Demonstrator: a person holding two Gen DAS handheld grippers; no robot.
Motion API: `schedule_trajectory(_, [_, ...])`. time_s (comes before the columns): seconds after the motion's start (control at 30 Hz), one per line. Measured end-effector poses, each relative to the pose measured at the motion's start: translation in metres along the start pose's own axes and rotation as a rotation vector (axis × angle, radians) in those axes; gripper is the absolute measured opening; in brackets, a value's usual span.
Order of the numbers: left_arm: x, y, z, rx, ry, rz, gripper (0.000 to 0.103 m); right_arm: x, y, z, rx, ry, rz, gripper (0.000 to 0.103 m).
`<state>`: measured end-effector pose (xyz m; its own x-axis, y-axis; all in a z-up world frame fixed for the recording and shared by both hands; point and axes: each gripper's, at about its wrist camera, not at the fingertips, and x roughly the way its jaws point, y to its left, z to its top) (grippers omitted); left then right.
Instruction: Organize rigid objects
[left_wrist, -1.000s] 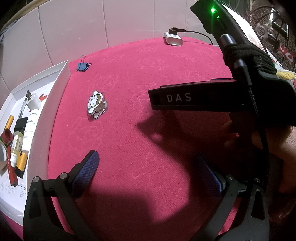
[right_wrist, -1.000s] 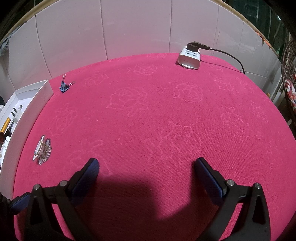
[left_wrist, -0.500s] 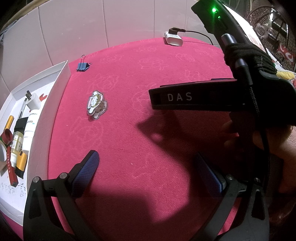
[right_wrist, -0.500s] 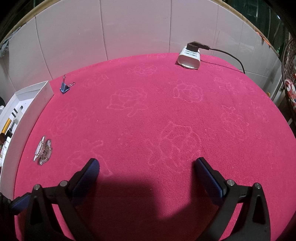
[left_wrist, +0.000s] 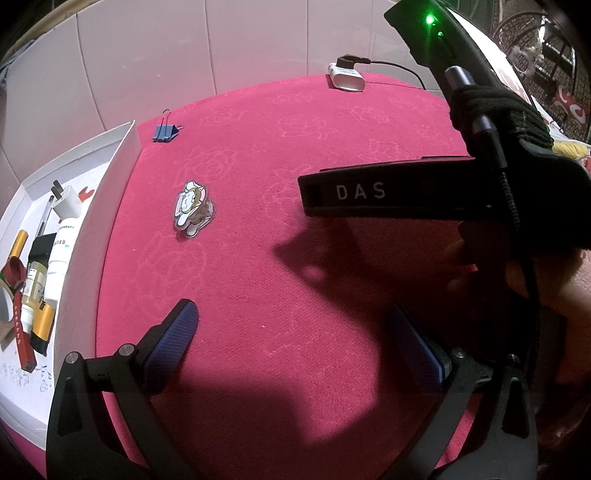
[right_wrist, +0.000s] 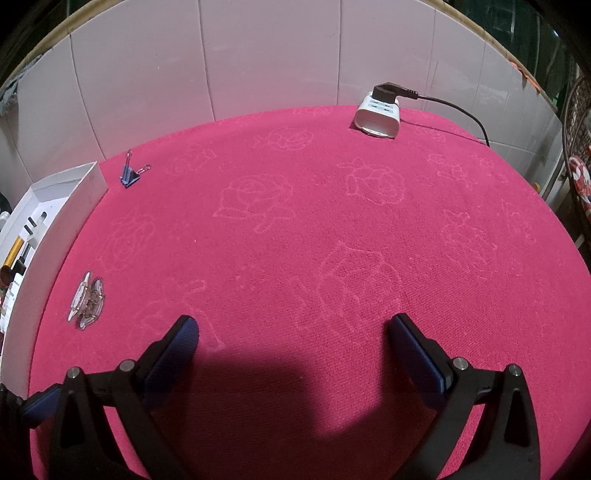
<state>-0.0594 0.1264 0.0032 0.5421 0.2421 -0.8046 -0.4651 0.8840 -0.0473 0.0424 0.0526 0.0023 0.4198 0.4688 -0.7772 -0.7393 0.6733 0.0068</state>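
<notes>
- Currently both my grippers, left (left_wrist: 291, 343) and right (right_wrist: 295, 350), are spread, holding nothing.
- Charm (left_wrist: 192, 207) lies flat, far left, beside box (left_wrist: 122, 173).
- Judged light, stiff, thin: pinch across its edges.

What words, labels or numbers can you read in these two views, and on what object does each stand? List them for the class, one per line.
"DAS": white capitals on the black body of the right tool, seen in the left wrist view.
White tube in the white box: small print, too blurred to read.
Small bottle: label too small to read.
Box floor: handwritten marks, illegible.
Right wrist view: no readable text.
</notes>
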Motion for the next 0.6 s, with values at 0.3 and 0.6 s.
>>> schedule_trajectory(0.3, [0.0000, -0.0001, -0.0001, 0.001, 0.000, -0.001, 0.103, -0.0001, 0.0002, 0.0003, 0.002, -0.002, 0.005, 0.103])
schedule_trajectory(0.6, [0.0001, -0.0006, 0.0000, 0.003, 0.002, 0.001, 0.103, 0.0003, -0.0005, 0.0002, -0.002, -0.001, 0.003, 0.103])
